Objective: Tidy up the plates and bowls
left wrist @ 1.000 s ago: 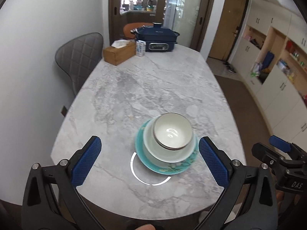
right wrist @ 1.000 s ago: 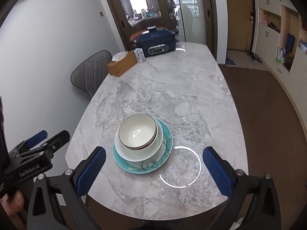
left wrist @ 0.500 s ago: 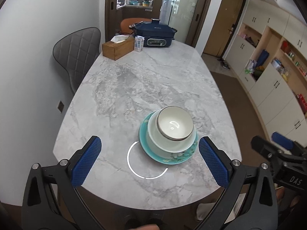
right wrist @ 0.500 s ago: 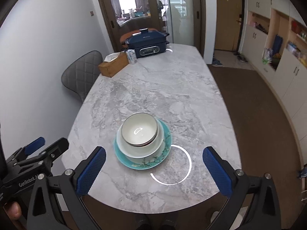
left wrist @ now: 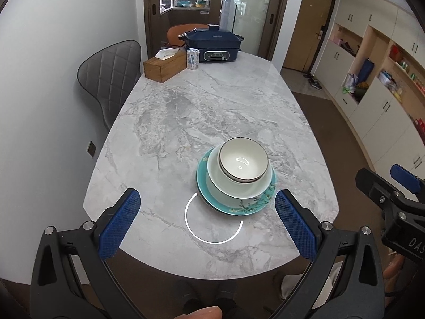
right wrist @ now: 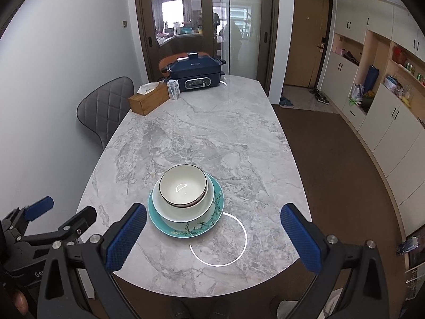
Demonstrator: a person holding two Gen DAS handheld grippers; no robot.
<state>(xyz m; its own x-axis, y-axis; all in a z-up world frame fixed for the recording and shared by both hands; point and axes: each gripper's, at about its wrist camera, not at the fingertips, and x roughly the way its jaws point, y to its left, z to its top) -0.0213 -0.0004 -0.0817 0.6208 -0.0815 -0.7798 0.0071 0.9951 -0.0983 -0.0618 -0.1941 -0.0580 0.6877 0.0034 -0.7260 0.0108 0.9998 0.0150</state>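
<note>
A small white bowl with a dark rim sits nested in a larger white bowl, which stands on a teal flowered plate near the front of the marble table. My left gripper is open and empty, held above the table's front edge, short of the stack. My right gripper is open and empty, likewise back from the stack. Each gripper shows at the edge of the other's view.
At the far end stand a dark blue electric cooker, a wooden tissue box and a small carton. A grey quilted chair stands left of the table. Cabinets line the right wall.
Both grippers have drawn back and up from the stack, which now looks smaller and farther. The bowls and plate have not moved. Both grippers stayed open.
</note>
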